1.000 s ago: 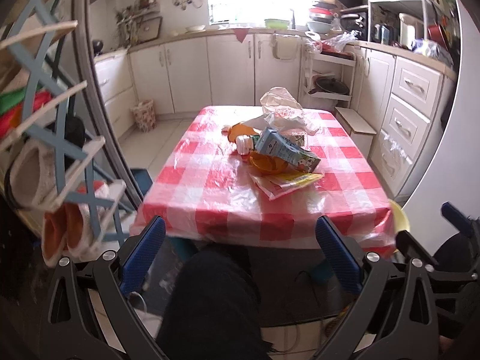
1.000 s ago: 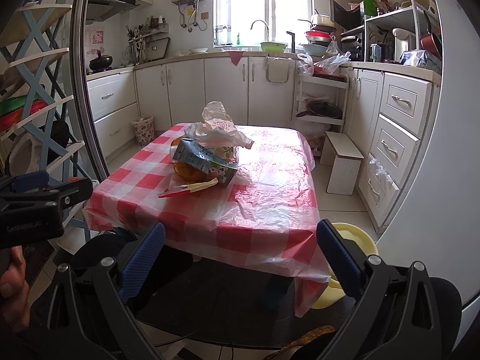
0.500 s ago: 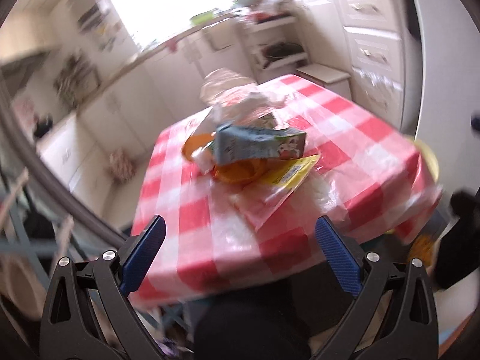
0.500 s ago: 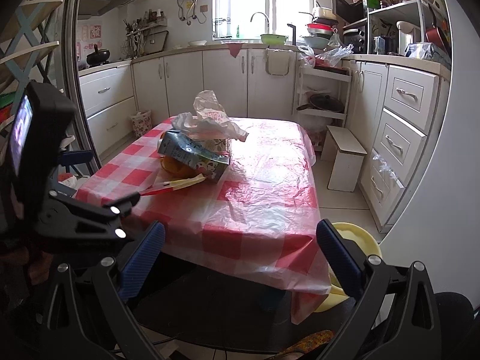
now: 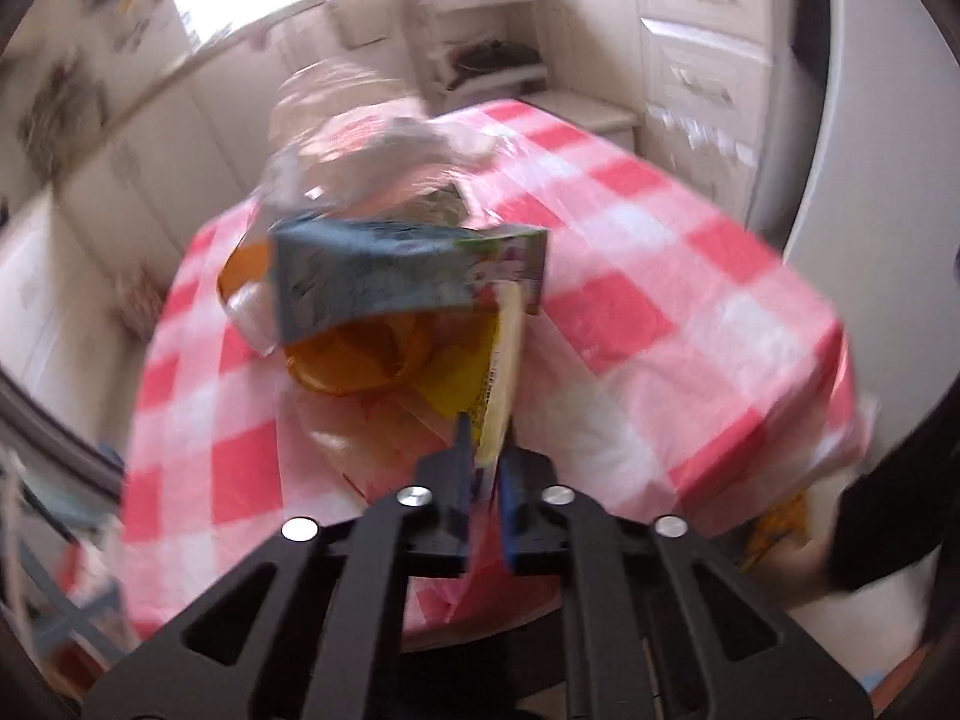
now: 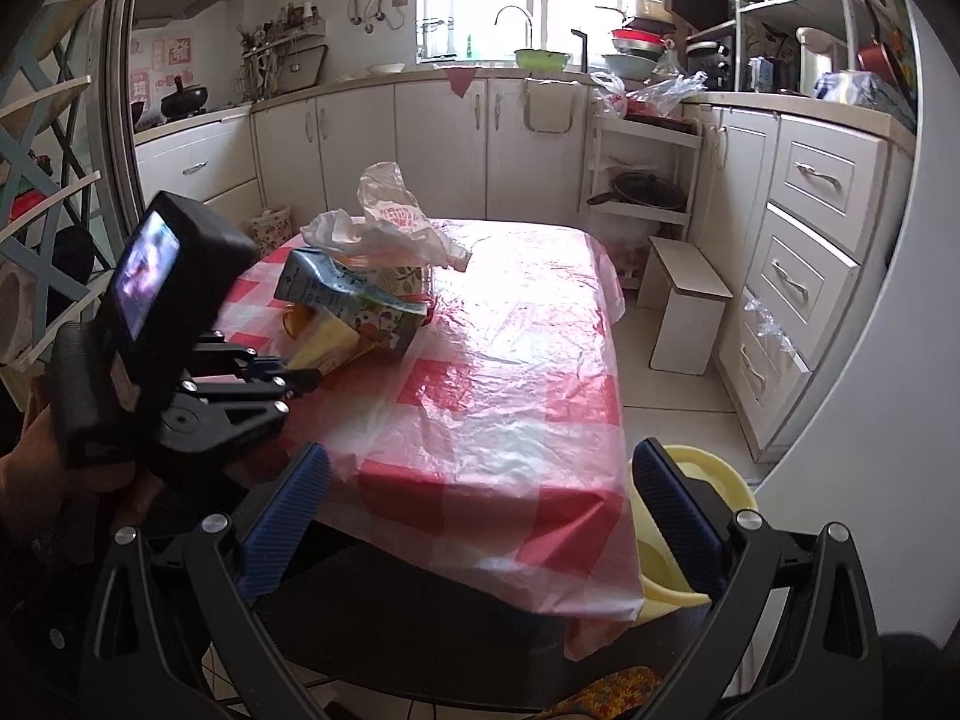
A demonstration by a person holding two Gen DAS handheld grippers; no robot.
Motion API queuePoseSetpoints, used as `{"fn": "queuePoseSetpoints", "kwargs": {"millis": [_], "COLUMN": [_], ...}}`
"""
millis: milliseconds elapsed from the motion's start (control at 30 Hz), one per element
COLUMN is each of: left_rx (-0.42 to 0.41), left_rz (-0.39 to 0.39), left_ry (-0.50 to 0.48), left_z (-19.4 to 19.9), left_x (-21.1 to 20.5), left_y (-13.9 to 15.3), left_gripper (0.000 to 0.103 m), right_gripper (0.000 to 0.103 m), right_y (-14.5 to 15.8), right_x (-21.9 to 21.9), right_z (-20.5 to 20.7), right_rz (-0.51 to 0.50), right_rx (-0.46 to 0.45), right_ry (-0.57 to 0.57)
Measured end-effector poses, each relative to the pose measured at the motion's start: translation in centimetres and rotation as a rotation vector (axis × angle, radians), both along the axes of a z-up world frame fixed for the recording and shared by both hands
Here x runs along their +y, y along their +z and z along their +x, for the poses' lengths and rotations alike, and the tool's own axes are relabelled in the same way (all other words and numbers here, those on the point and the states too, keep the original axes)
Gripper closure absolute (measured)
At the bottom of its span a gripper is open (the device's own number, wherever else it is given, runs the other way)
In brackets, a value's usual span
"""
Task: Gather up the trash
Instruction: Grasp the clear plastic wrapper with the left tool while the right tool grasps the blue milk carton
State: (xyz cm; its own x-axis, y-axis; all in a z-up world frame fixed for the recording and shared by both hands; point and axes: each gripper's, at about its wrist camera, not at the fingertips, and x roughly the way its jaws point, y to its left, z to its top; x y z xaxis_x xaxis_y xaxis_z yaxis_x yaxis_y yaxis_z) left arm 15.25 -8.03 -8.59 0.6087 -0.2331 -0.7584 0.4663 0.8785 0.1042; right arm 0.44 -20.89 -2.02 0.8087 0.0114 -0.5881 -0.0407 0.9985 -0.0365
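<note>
Left wrist view, blurred: the left gripper (image 5: 483, 468) has just been closing, and its jaws now pinch the near edge of the yellow wrapper (image 5: 480, 372), which juts toward the camera from under the carton (image 5: 396, 276). The pile sits toward the near left of the checked table (image 5: 690, 312), with something orange (image 5: 354, 360) under the carton and a crumpled bag (image 5: 372, 162) behind. The wrapper looks thin, light and limp; held by one edge it will likely flop, and its film may slip. With the carton lying across its far end, pulling it could drag or tip the pile.

Right wrist view: the right gripper (image 6: 474, 516) hangs open and empty off the table's near edge, well apart from the pile. The left gripper shows at the left, its tip at the wrapper (image 6: 327, 342). The carton (image 6: 354, 300) looks stiffer and probably light; take it across its flat sides. The bag (image 6: 390, 228) is soft and can be grabbed anywhere. A yellow bin (image 6: 708, 480) stands below the table's near right corner.
</note>
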Motion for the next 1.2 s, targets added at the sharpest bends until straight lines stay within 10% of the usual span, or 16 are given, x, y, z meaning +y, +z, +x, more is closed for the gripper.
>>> {"fn": "queuePoseSetpoints", "kwargs": {"millis": [400,567,900,1200], "left_rx": [0.038,0.036,0.047,0.043], "left_rz": [-0.459,-0.491,-0.494,-0.477], "left_ry": [0.275,0.297,0.272,0.268], "left_z": [0.6,1.1,1.3,1.3], "left_x": [10.0,11.0,10.5,10.0], "left_y": [0.1,0.3,-0.1,-0.3], "left_gripper": [0.098,0.098,0.098,0.098], "right_gripper": [0.006,0.01,0.051,0.073], "right_y": [-2.4,-4.3,-5.7,-3.0], "right_x": [7.3,9.6,10.1,7.4], "right_z": [8.9,11.9,16.8,16.4], "right_rz": [-0.284,-0.422,-0.43,-0.2], "right_rx": [0.006,-0.012,0.002,0.038], "right_ry": [0.309,0.417,0.437,0.406]}}
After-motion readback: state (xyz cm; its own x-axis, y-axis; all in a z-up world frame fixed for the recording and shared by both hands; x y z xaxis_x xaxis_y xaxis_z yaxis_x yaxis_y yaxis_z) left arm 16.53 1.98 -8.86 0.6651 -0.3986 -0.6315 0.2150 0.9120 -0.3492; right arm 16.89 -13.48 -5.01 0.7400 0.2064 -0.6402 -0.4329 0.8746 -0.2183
